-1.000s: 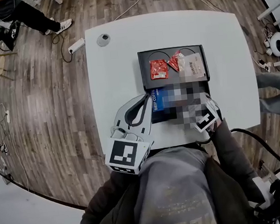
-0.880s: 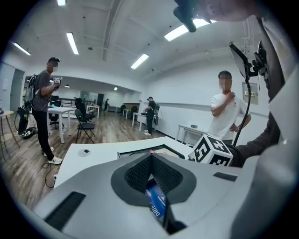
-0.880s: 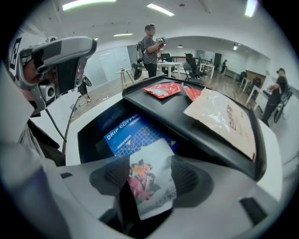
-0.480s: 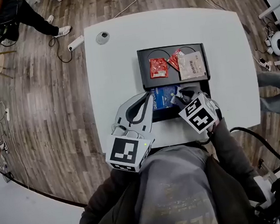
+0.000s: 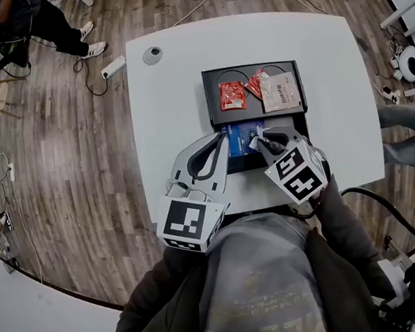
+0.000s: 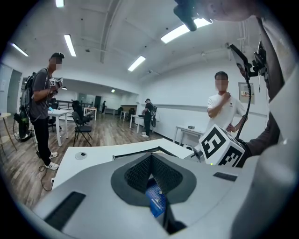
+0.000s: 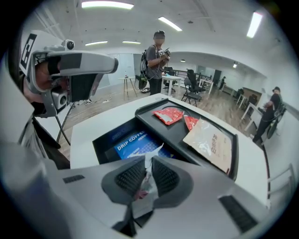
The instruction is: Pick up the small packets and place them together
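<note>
The white table (image 5: 169, 77) fills the middle of the head view, with the black tray (image 5: 207, 103) at its centre. The blue drip coffee packet (image 5: 238, 138) lies in the tray's lower compartment. Above it are a beige packet (image 5: 281, 91) and two red packets (image 5: 232, 95) (one touches the beige). My right gripper (image 7: 148, 161) is closing on a small silvery packet (image 7: 145, 185), which is pinched between its pads over the blue one. My left gripper (image 6: 150, 156) has its tips together at the blue packet's left edge.
</note>
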`<control>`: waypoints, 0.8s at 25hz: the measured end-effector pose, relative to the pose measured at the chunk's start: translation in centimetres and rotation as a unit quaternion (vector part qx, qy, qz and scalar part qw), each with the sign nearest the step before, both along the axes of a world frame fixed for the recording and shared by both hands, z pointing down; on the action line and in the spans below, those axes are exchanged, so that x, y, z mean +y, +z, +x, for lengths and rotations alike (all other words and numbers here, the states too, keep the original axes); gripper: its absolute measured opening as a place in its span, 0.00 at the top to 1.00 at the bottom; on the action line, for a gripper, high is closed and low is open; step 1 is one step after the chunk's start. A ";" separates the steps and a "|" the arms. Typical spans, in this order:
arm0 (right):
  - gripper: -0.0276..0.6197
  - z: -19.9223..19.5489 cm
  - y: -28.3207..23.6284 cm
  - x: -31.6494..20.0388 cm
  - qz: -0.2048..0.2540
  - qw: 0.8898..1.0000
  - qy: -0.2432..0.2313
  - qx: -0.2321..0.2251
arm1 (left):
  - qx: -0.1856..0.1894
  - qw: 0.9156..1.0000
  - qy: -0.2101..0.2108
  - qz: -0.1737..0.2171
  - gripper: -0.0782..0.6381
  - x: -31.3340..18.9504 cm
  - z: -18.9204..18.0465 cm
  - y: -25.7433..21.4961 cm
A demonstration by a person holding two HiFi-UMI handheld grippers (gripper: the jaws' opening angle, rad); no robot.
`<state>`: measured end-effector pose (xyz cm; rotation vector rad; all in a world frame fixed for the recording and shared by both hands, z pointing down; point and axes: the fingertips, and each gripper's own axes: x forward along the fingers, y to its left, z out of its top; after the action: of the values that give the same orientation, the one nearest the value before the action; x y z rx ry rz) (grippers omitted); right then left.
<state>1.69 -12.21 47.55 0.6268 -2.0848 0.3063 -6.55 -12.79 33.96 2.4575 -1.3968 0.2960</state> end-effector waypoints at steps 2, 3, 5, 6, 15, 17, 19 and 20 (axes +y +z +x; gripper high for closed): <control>0.88 0.0 0.3 0.3 -0.004 1.000 -0.004 0.001 | 0.001 1.000 0.002 0.002 0.89 0.2 0.2 -0.1; 0.88 0.1 0.2 0.4 -0.006 1.000 -0.003 -0.001 | 0.000 1.000 0.003 0.006 0.89 0.2 0.3 -0.3; 0.88 -0.1 -1.3 0.4 -0.005 1.000 0.002 -0.019 | 0.000 1.000 0.004 0.014 0.89 0.1 0.3 -0.8; 0.88 -0.3 -2.4 0.3 -0.001 0.999 0.004 -0.033 | 0.001 1.000 0.004 0.015 0.89 0.1 0.3 -1.0; 0.88 -1.9 -10.3 -3.4 0.072 0.994 0.003 -0.083 | 0.005 1.000 -0.003 0.021 0.89 -0.5 -0.2 -1.7; 0.88 -2.0 -10.6 -4.7 0.081 0.993 0.005 -0.083 | 0.006 1.000 -0.008 0.019 0.89 -0.9 -0.6 -1.5; 0.87 -2.1 -10.9 -5.9 0.088 0.993 0.008 -0.082 | 0.006 1.000 -0.012 0.016 0.89 -1.3 -0.9 -1.2; 0.87 -2.1 -10.9 -6.6 0.091 0.992 0.009 -0.081 | 0.006 1.000 -0.015 0.014 0.89 -1.6 -1.1 -1.0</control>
<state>-0.40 -18.83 36.62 0.7520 -2.2811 0.1826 -7.69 -14.37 32.95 2.4539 -1.4406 0.2573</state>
